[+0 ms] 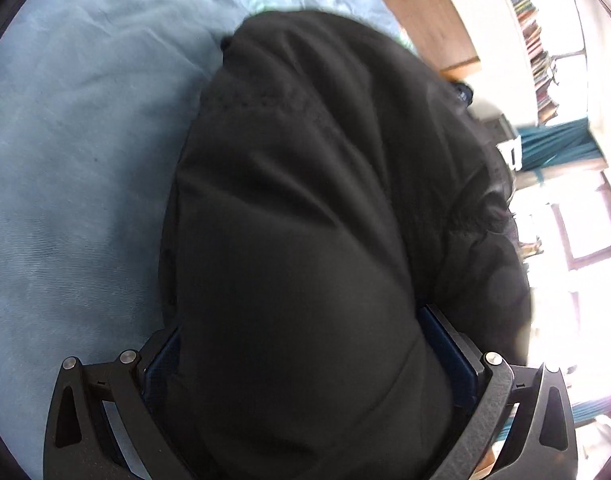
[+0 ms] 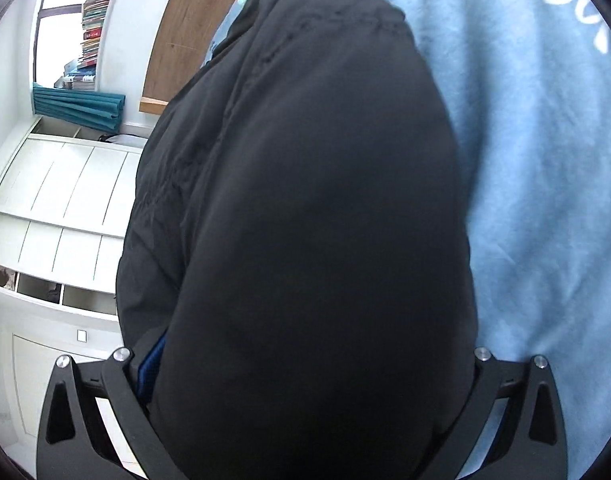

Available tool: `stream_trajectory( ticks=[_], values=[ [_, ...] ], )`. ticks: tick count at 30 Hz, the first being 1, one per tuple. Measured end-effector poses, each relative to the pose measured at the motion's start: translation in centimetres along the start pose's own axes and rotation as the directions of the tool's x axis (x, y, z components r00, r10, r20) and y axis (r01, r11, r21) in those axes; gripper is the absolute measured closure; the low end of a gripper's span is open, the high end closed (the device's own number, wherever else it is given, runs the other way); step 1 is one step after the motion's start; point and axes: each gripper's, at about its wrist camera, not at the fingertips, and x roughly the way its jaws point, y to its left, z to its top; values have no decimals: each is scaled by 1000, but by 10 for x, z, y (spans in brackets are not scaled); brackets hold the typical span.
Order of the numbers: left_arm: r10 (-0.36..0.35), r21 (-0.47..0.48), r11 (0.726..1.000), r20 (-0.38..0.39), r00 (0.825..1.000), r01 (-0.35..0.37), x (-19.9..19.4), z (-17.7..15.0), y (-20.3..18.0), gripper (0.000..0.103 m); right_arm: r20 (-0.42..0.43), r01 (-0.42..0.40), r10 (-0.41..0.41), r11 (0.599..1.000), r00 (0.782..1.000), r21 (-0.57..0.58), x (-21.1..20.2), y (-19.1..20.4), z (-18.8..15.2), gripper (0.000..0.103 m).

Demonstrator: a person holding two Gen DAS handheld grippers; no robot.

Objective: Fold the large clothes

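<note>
A large black padded jacket (image 1: 305, 200) fills the middle of the left wrist view and hangs over a light blue bedsheet (image 1: 65, 160). My left gripper (image 1: 305, 352) is shut on a thick fold of the jacket, which bulges between its blue-padded fingers (image 1: 449, 356). The same black jacket (image 2: 305, 200) fills the right wrist view. My right gripper (image 2: 305, 360) is shut on another thick fold of it, held above the blue sheet (image 2: 545, 200). The fingertips of both grippers are hidden by the cloth.
A wooden headboard (image 1: 425, 8) stands at the bed's far end and also shows in the right wrist view (image 2: 177, 32). Stacked books (image 2: 95, 12), a teal curtain (image 2: 77, 106) and white cabinets (image 2: 61, 200) stand beside the bed. A bright window (image 1: 585, 240) is at the right.
</note>
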Motion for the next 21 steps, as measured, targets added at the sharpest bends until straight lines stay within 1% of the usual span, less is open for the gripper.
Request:
stream_trajectory(
  ticks=[2,5,6,7,8,9,10,11,12,14,17,21],
  values=[
    [-12,-21,1000,-13,1000,12,2,0,4,1,17,1,-1,1000,1000,-9,3,1,-1,0],
    [-11,-21,1000,0,1000,11,0,-2,-2,2,27,11,-10,1000,1000,-18,6,5,-3,1],
    [-16,-16,1000,9,1000,16,-3,-3,-6,11,22,1,-1,1000,1000,-21,8,9,-3,3],
    [-41,-7,999,18,999,41,-5,-1,-10,19,17,-14,14,1000,1000,-23,8,12,-3,13],
    [-69,4,998,29,997,69,-9,-3,-15,34,13,-34,34,999,999,-26,8,17,-3,24],
    [-100,20,995,42,994,99,-14,-4,-20,47,13,-43,43,999,999,-33,8,22,-3,28],
    [-112,35,993,49,993,110,-17,-4,-25,53,13,-50,51,997,999,-53,6,29,-2,38],
    [-123,52,991,55,991,120,-21,-5,-31,60,15,-50,52,996,999,-73,4,36,-1,47],
    [-133,75,989,61,989,129,-24,-5,-39,65,21,-45,48,993,999,-106,3,46,1,50],
    [-151,114,983,71,986,142,-31,-6,-54,70,34,-45,50,989,998,-142,-1,63,3,61],
    [-194,186,967,100,976,174,-46,-8,-83,75,60,-60,74,978,995,-201,-12,89,5,66],
    [-236,244,950,140,962,197,-71,-10,-110,80,104,-53,87,955,991,-293,-28,130,3,69]
  ],
)
